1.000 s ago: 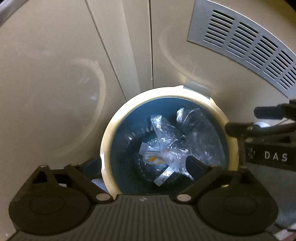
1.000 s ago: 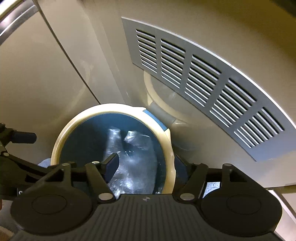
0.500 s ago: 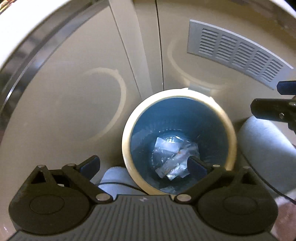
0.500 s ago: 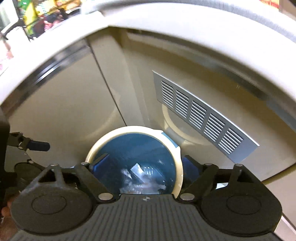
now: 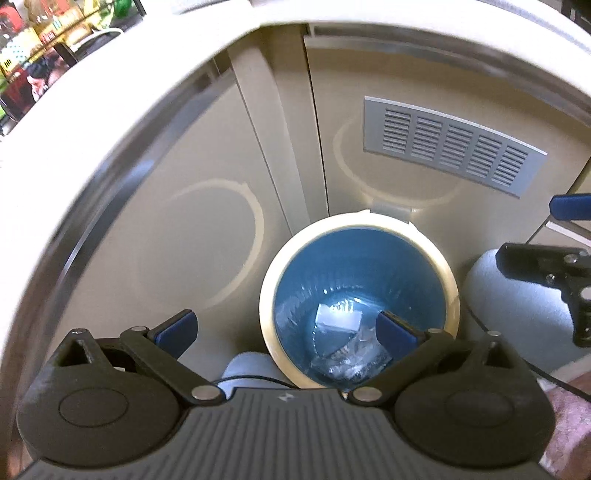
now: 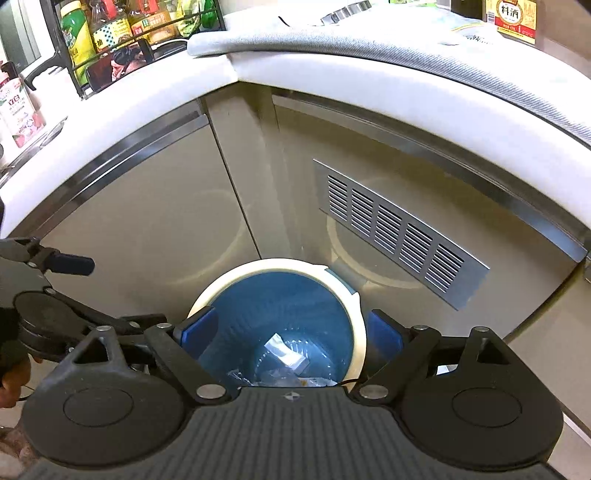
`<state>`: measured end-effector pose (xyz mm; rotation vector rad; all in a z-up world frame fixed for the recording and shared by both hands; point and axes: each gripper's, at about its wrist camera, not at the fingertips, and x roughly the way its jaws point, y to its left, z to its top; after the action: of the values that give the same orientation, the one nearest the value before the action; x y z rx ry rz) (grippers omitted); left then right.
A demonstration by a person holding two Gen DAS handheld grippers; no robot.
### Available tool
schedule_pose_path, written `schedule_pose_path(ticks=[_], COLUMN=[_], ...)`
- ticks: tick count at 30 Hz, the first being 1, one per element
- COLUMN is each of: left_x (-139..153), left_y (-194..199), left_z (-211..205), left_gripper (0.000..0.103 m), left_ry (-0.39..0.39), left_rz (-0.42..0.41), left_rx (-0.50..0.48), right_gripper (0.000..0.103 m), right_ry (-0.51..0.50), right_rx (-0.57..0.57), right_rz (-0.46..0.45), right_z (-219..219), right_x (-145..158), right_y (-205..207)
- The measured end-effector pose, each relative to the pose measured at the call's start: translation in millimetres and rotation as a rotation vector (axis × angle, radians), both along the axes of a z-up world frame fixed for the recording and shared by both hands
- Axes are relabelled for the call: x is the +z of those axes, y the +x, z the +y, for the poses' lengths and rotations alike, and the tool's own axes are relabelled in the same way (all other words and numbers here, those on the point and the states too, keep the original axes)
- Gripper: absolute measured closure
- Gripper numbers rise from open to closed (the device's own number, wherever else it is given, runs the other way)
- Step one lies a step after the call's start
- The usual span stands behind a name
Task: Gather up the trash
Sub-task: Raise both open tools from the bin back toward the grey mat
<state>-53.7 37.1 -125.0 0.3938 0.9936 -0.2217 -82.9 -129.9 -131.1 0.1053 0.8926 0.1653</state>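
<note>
Dim, glossy glare, fisheye-warped edges

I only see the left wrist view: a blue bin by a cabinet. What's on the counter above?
Observer: A gray mat lies along the counter.
Operator: Anything standing on it?
Observer: A yellow-labelled box at the far right.
Operator: What's the right gripper doing?
Observer: The right gripper is open and empty, aimed down at the bin, with one finger outside the rim.
</note>
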Motion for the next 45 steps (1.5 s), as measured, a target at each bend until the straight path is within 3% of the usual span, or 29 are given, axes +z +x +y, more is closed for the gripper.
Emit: schedule_pose_path(ticks=[23,45], left_x=[43,123], left_y=[-4,19], left_z=[-14,-40], left_gripper=[0.0,0.0], left_ry=[-0.049,-0.098], left_rz=[-0.119,-0.316], left_rx=[-0.015,-0.075], right_gripper=[0.011,0.01], right_ry=[0.006,0.04], right_rx=[-0.002,-0.078], right_rz=[-0.151,-0.337], right_z=[-13,-51], right_x=[41,103], right_y=[-26,-18])
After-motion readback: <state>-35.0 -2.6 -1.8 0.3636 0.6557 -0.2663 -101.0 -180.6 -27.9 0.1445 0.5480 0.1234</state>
